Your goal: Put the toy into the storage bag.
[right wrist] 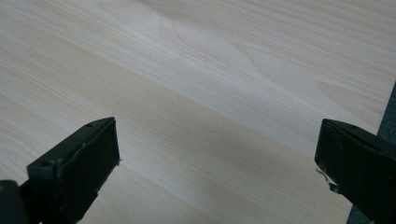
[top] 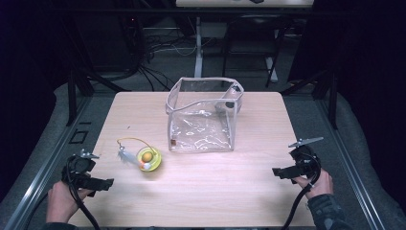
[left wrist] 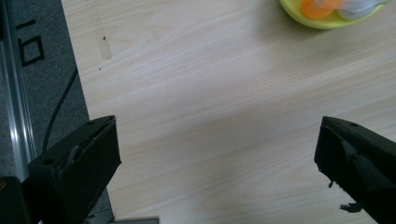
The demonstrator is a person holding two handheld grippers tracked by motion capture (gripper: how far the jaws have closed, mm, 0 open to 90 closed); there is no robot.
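Note:
A clear plastic zip bag (top: 204,115) stands upright and open at the middle back of the wooden table (top: 239,191). In front of it to the left lies a yellow round toy (top: 149,158) with an orange ball, a white piece and a thin yellow cord loop; its rim also shows as the yellow toy (left wrist: 327,14) in the left gripper view. My left gripper (top: 106,182) rests at the table's front left corner, open, jaws wide over bare wood (left wrist: 219,140). My right gripper (top: 276,172) sits at the front right, open, nothing between its jaws (right wrist: 217,149).
A metal rail (top: 43,167) runs along the table's left side, with a black cable beside it. Another rail borders the right side. Behind the table are desk legs and cables on a dark floor.

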